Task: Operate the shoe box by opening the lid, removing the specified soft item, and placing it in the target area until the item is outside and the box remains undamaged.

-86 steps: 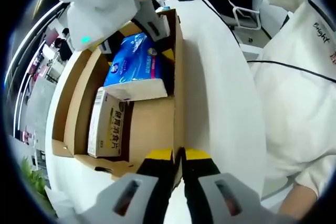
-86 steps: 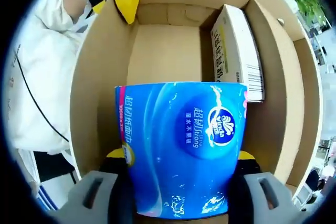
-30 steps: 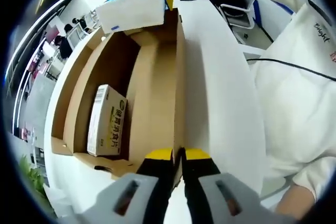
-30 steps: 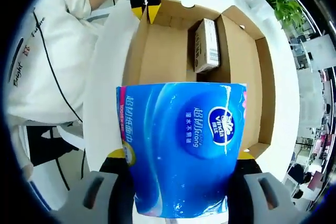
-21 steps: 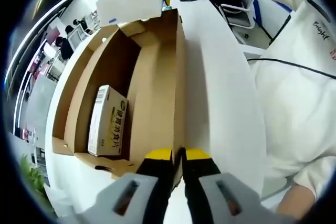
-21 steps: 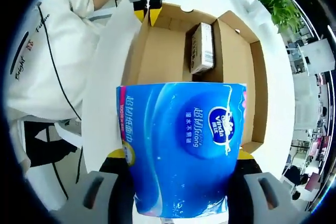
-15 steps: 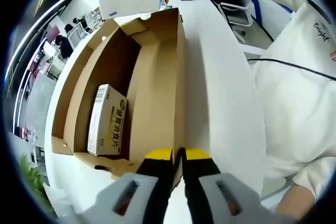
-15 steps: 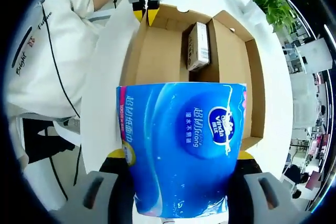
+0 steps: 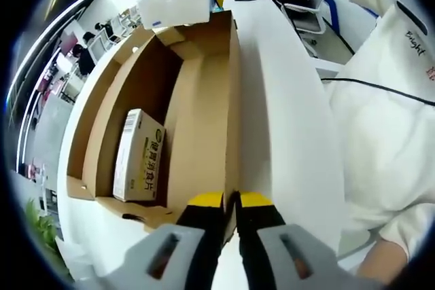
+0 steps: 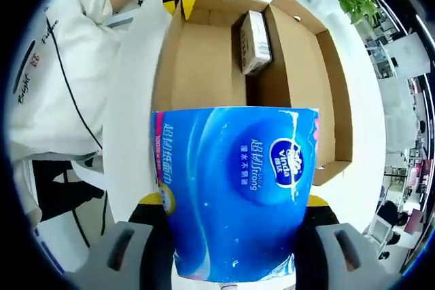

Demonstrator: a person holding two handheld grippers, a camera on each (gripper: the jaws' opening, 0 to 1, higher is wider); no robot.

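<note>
The right gripper (image 10: 234, 212) clasped the blue tissue pack (image 10: 234, 191) between its 2 jaws, above the open shoe box (image 10: 204, 66). The left gripper (image 9: 230, 202) pinched the box's near wall; a small carton (image 9: 139, 157) lay ahead-left inside.

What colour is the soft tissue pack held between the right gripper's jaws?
Blue, with white lettering and a pink edge; the soft tissue pack shows best in the right gripper view.
</note>
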